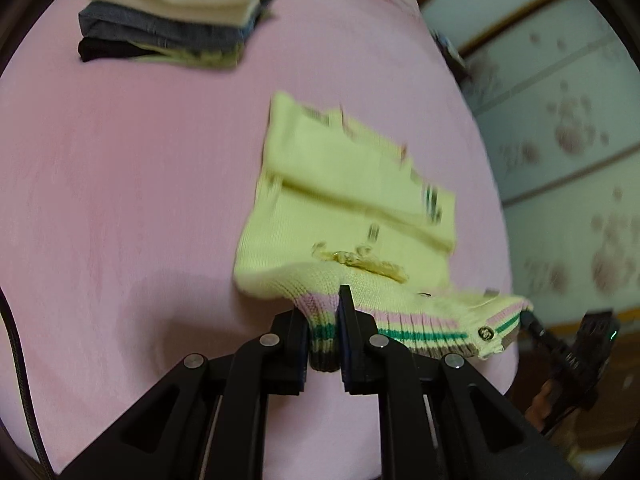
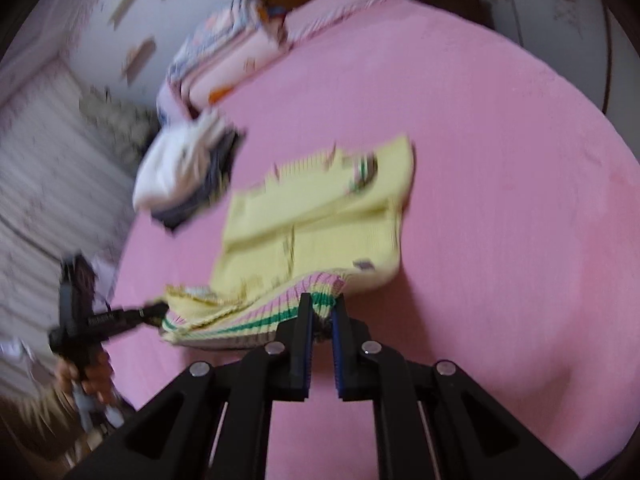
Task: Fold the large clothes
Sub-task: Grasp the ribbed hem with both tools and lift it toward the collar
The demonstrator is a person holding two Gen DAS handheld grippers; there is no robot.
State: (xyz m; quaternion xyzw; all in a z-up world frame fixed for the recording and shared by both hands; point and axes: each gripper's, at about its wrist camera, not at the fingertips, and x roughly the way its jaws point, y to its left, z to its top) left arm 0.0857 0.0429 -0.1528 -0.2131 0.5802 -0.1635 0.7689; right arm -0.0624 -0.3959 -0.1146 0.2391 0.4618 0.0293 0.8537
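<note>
On the pink bed (image 1: 120,200) lay our yellow sweater (image 1: 344,200), its striped hem (image 1: 420,330) lifted. We had our left gripper (image 1: 324,320) and right gripper (image 2: 320,316) each clamped on that hem. Folded clothes (image 1: 176,12) sat stacked beyond.

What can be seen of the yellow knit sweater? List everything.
The yellow knit sweater is a pale yellow ribbed knit with a hem banded in pink, green and brown stripes, and a small round metal button near one hem corner. It lies partly folded on the pink bedspread, sleeves laid across the body. Its striped hem is lifted off the bed, pinched at one end by the left gripper and at the other by the right gripper. Motion blur hides finer details.
</note>
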